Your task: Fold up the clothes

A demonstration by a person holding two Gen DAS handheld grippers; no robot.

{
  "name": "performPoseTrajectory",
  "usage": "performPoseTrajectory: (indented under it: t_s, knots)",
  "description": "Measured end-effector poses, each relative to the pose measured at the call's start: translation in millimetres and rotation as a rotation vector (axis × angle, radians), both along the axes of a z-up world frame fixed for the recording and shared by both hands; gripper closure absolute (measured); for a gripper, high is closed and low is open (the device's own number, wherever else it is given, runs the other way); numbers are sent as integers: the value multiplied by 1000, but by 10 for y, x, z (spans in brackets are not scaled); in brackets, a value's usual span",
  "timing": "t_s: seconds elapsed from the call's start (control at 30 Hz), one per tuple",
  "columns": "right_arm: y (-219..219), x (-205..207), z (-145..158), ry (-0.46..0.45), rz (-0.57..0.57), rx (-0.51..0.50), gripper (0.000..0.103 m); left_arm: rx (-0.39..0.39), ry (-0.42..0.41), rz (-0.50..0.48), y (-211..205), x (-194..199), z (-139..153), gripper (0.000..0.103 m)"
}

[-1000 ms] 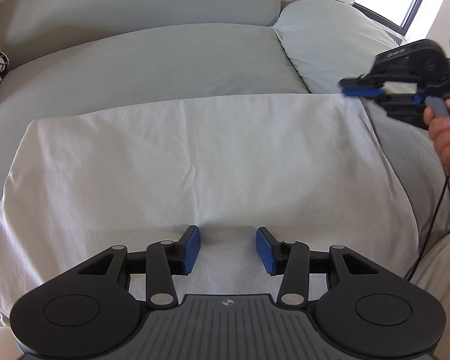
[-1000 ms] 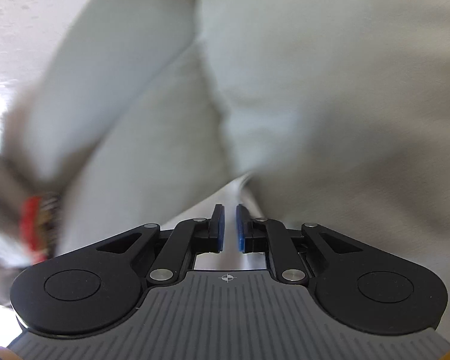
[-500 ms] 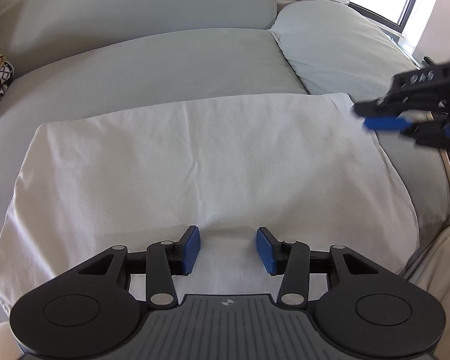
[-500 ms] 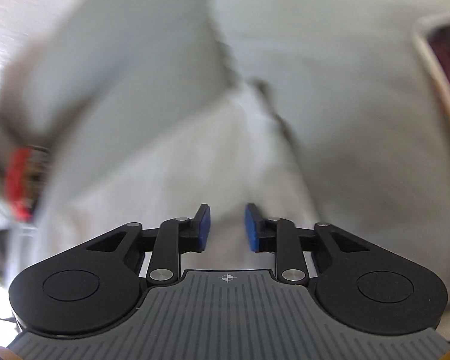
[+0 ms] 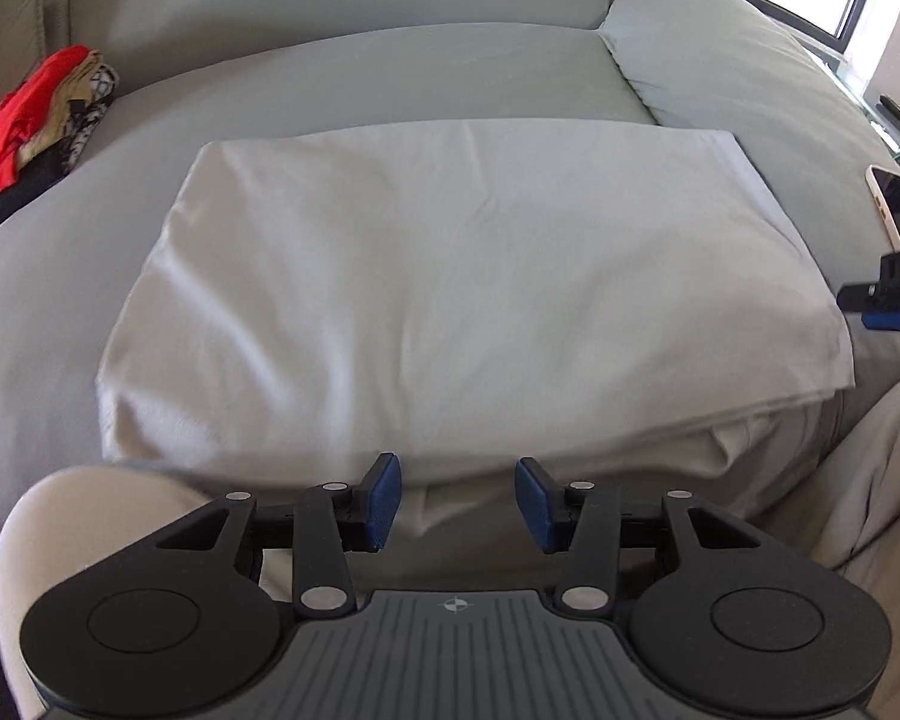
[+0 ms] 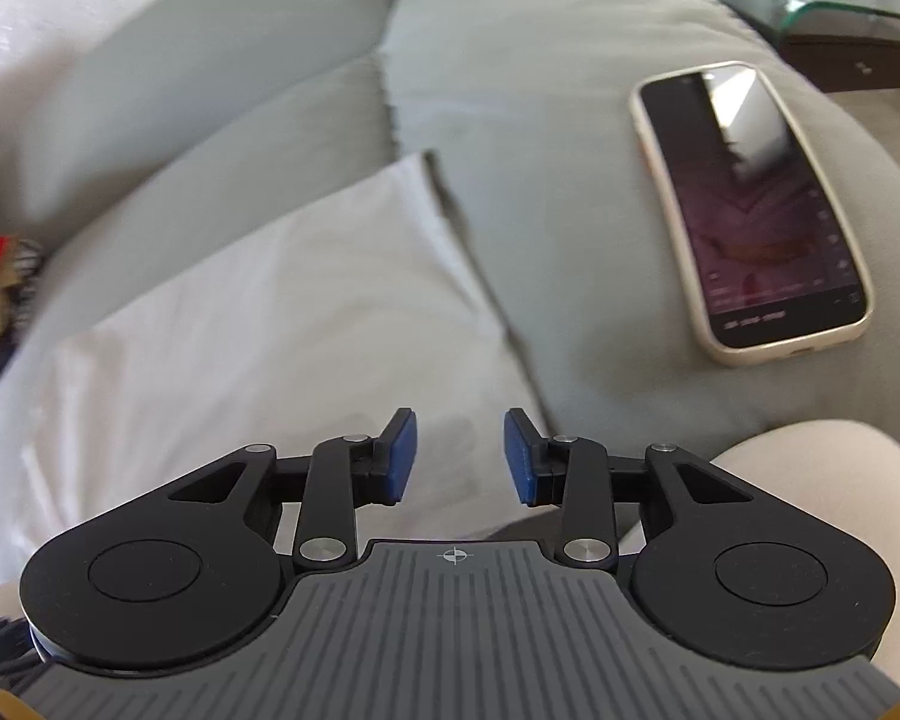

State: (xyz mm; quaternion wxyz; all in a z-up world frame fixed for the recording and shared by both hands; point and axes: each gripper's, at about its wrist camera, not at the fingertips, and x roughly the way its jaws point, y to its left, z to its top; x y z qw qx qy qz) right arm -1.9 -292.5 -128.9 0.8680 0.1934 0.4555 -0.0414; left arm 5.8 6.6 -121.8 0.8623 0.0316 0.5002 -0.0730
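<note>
A folded white garment lies flat on the grey sofa seat; it also shows in the right wrist view. My left gripper is open and empty, hovering just off the garment's near edge. My right gripper is open and empty over the garment's near right corner; its tip shows at the right edge of the left wrist view.
A phone in a cream case lies on the seat right of the garment. A pile of red and patterned clothes sits at the far left. A grey pillow lies at the back right. My knees flank the near edge.
My left gripper has pulled back from over the garment to beyond its near edge. My right gripper has opened, let go of the cloth and swung down toward the near right corner.
</note>
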Motion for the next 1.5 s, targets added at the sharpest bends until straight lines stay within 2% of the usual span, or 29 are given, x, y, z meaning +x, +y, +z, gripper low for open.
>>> performPoseTrajectory:
  t_s: [0.13,0.2,0.33,0.4,0.53,0.63,0.77,0.9,0.93,0.97,1.03,1.07,1.1,1.13,1.17,1.2,1.27,1.3,1.33,1.4,1.5]
  knots:
    - [88,-94,-105,-6,36,65,64,-99,-80,66,248,-227,154,61]
    - [203,-110,-178,6,71,68,64,-104,-122,111,335,-263,215,60]
    - [577,-52,-173,-6,172,14,64,-68,-157,166,323,-141,216,61]
    - [749,-4,-133,-28,215,-27,64,-33,-156,160,254,-29,188,61]
    - [940,200,-143,-63,251,-114,64,72,-216,124,84,170,163,60]
    - [950,223,-237,-23,251,-109,64,146,-227,133,29,319,79,60]
    - [895,175,-297,-16,251,-86,64,147,-233,118,157,412,4,60]
    - [726,122,-314,8,227,-21,64,116,-126,300,643,567,-117,57]
    - [674,109,-321,16,217,-1,64,56,-104,368,819,574,-110,58]
    - [621,91,-327,22,202,15,64,-2,-78,421,978,580,-88,60]
    - [514,52,-338,32,168,44,64,-17,-41,490,1196,572,-35,76]
    - [460,33,-344,37,151,58,64,9,-29,545,1304,555,-24,76]
    - [406,14,-349,42,134,73,64,34,-17,600,1411,538,-13,69]
    - [352,-6,-355,47,117,87,64,27,3,641,1526,515,-33,51]
    - [299,-25,-361,52,100,102,63,19,24,681,1641,492,-54,49]
    - [245,-44,-366,57,84,116,62,-35,31,695,1710,447,-52,49]
    - [180,-85,-317,31,57,124,62,-34,30,703,1721,400,11,51]
    - [193,-93,-310,27,60,117,62,-32,22,675,1632,375,32,63]
    - [217,-96,-309,27,68,110,62,-30,13,646,1543,350,52,65]
    - [265,-102,-309,26,82,94,65,-25,-3,589,1366,300,93,64]
    - [338,-111,-309,25,105,70,77,-18,-27,503,1099,225,154,63]
